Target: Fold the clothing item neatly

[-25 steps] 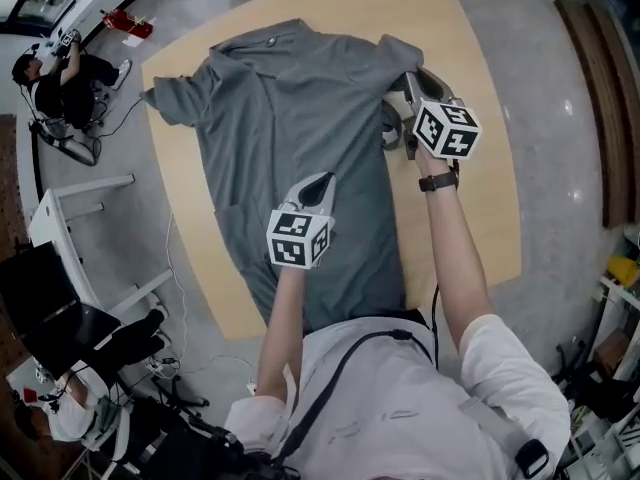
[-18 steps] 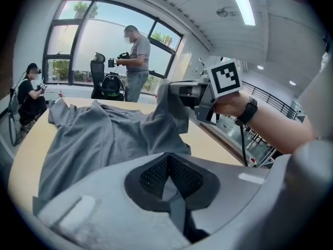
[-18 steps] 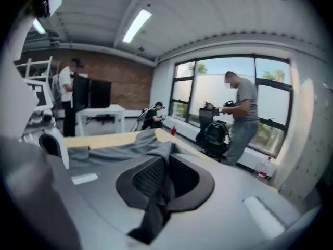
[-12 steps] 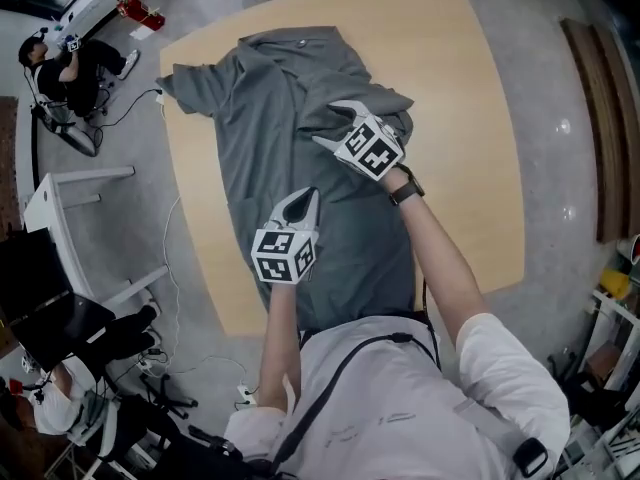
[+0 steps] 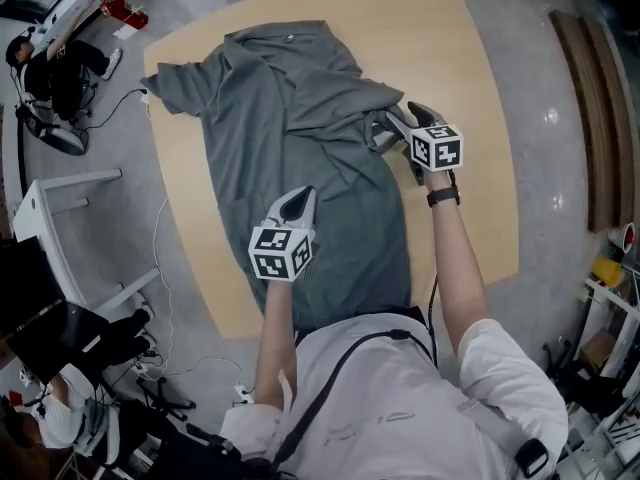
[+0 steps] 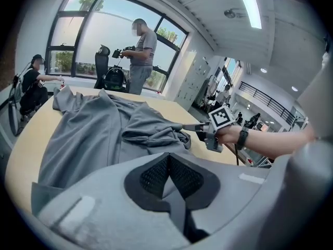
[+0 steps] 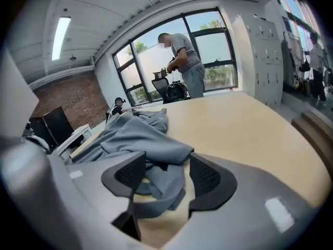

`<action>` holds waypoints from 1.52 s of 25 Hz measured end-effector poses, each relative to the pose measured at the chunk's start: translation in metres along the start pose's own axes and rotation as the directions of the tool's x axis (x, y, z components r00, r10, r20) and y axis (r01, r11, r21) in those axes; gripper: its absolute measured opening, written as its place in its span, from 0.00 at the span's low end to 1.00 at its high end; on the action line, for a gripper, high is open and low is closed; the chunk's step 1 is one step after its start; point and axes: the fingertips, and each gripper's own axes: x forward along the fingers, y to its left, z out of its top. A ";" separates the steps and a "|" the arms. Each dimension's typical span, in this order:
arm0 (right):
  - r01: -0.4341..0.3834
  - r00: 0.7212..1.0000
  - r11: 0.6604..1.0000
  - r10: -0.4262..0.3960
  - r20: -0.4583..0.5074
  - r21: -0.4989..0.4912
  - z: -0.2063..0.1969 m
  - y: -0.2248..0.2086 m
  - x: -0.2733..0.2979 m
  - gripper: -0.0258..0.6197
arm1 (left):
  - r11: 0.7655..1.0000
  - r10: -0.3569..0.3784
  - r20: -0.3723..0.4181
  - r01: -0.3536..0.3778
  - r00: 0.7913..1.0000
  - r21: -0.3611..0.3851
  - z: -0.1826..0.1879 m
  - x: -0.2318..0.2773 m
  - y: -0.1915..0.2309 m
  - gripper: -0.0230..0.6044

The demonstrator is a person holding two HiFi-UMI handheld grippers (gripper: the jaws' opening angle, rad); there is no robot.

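Note:
A grey short-sleeved shirt [image 5: 290,138] lies spread on the wooden table [image 5: 470,88], collar at the far end, its right sleeve folded in over the body. My left gripper [image 5: 300,200] is shut over the shirt's lower middle, with nothing visible between its pads [image 6: 169,173]. My right gripper [image 5: 400,120] sits low at the shirt's right edge. Its jaws have just been opening and stand wide. A rumpled fold of the shirt [image 7: 156,178] lies between the right gripper's pads [image 7: 127,173] and is not pressed by them. The right gripper [image 6: 187,125] also shows in the left gripper view, beside the bunched fabric [image 6: 151,132].
Bare tabletop runs to the right of the shirt [image 7: 250,124]. A person stands past the table's far end [image 6: 141,51] beside an office chair [image 6: 113,77]. Another person sits on the floor at the left [image 5: 45,78]. A white desk [image 5: 70,228] stands left of the table.
The right gripper swung in over the shirt with the sleeve, then went back to the right edge and dropped low, its jaws now open and the cloth let go. The left gripper shifted slightly left.

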 end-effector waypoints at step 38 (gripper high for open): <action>-0.268 0.911 0.934 0.166 0.378 0.238 0.231 0.136 -0.137 0.09 | 0.993 0.057 0.103 -0.046 0.993 -0.108 -0.026 -0.092 0.034 0.04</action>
